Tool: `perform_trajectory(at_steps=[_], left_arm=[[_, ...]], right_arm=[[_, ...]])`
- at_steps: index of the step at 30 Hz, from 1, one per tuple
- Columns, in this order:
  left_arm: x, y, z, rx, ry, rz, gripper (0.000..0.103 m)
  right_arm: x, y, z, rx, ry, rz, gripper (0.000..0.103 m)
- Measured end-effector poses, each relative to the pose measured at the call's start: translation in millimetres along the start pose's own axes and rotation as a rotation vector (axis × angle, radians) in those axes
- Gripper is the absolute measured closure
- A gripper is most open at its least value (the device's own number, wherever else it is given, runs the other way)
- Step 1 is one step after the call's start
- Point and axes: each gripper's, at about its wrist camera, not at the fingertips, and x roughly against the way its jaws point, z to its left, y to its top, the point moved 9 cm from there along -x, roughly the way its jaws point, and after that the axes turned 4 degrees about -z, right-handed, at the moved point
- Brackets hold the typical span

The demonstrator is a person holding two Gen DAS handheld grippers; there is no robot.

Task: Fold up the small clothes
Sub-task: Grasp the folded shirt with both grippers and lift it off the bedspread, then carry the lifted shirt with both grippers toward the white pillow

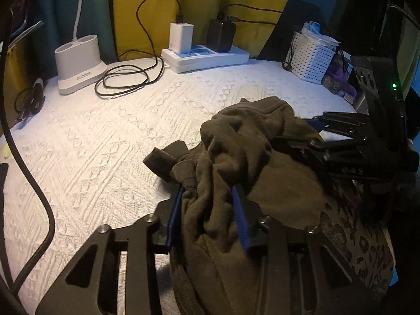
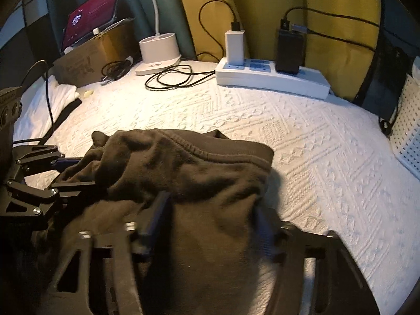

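A dark olive-brown fleece garment [image 1: 236, 141] lies bunched on the white textured bedspread [image 1: 105, 136]. My left gripper [image 1: 208, 191] is shut on a thick fold of it, and the cloth fills the gap between the blue pads [image 1: 240, 218]. In the right wrist view the same garment [image 2: 189, 162] shows its ribbed hem on top. My right gripper [image 2: 212, 204] is shut on its near edge, slightly blurred. Each gripper appears in the other view: the right gripper [image 1: 328, 136] at the garment's right side, the left gripper [image 2: 60, 170] at its left side.
At the back stand a white power strip [image 1: 207, 57] with two chargers, a coiled black cable [image 1: 126, 78], a white lamp base [image 1: 78, 63] and a white perforated basket [image 1: 312, 55]. A tablet [image 2: 89, 18] rests on a cardboard box. Leopard-print fabric [image 1: 362, 244] lies near right.
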Motion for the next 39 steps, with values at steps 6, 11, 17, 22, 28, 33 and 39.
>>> perform_trajectory(at_steps=[6,11,17,22,28,33,39], left_arm=[[10,4,-4,-0.023,0.004,-0.035,0.074],[27,11,-7,-0.026,0.001,-0.079,0.074],[50,19,-16,-0.044,0.0,-0.139,0.075],[72,23,-22,0.007,-0.043,-0.184,0.075],[97,25,-34,0.009,-0.05,-0.247,0.075],[118,28,-45,-0.009,-0.063,-0.297,0.075],[146,33,-62,-0.056,-0.07,-0.356,0.075]], right_arm=[[10,2,0,-0.007,0.001,-0.026,0.09],[36,12,9,0.022,-0.024,-0.084,0.091],[73,22,17,0.038,-0.051,-0.155,0.091],[106,26,28,0.06,-0.073,-0.215,0.091],[144,29,43,0.081,-0.093,-0.287,0.091],[173,28,51,0.088,-0.115,-0.334,0.091],[206,27,60,0.101,-0.145,-0.384,0.091]])
